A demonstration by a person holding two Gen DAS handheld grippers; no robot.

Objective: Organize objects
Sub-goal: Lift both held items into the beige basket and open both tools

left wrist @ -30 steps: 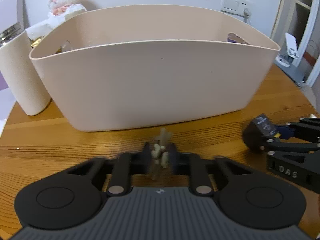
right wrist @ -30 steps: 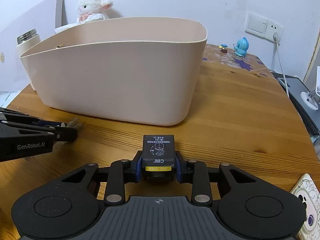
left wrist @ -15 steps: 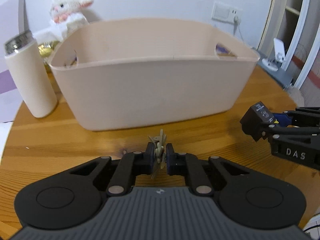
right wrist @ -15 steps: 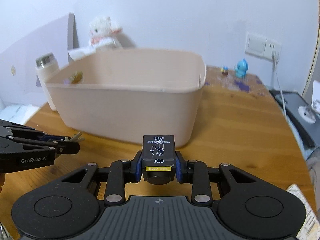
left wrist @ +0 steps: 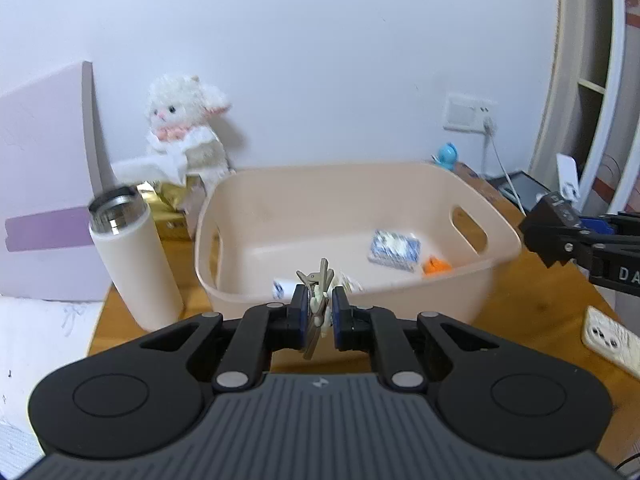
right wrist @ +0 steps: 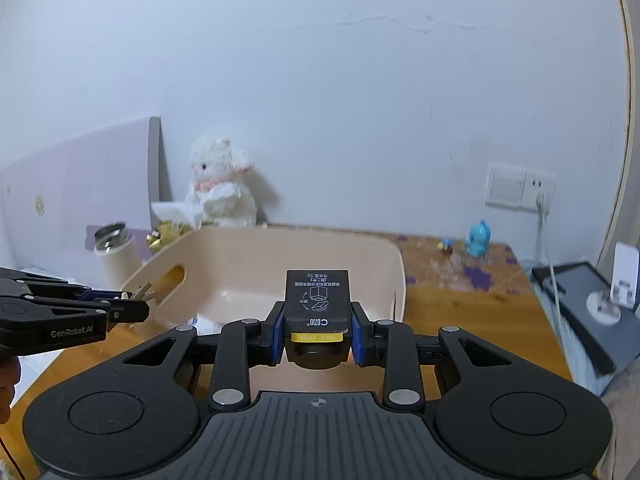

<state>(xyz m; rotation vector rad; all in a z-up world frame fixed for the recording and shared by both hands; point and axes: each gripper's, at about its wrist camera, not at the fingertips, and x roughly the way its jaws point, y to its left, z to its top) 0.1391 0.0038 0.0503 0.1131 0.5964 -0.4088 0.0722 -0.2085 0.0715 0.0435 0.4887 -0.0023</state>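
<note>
White wall and a round wooden table (left wrist: 532, 304) frame both views, with some motion blur on the farther things.

Between the fingers of the left gripper (left wrist: 320, 312) sits a small bunch of keys (left wrist: 318, 284), pinched tight; its lower end is hidden behind the blue pads, and the pale charm among the keys is too small to identify. The right gripper (right wrist: 317, 330) is clamped on a black box (right wrist: 317, 300) with white print and a yellow strip; the print is too small to read beyond the "OPEN" on the strip. Both held things hang above the near rim of the beige plastic basket (left wrist: 404, 296).

Only the left wrist view looks down into the basket: a blue-and-white packet (left wrist: 394, 250), an orange item (left wrist: 437, 266), blurred, and a white piece partly hidden by the keys lie on its floor. The right wrist view shows mainly the basket's inner wall and handle slot, the gripper hiding most of its floor. That view alone shows the purple-patterned back of the table with a blue figurine (right wrist: 478, 239).

Just left of the basket stands a cream thermos (left wrist: 134, 260); behind it are a plush lamb (left wrist: 186, 136) and a gold box (left wrist: 168, 204), partly covered. A power strip (left wrist: 610, 338) is cut off at the right edge.
</note>
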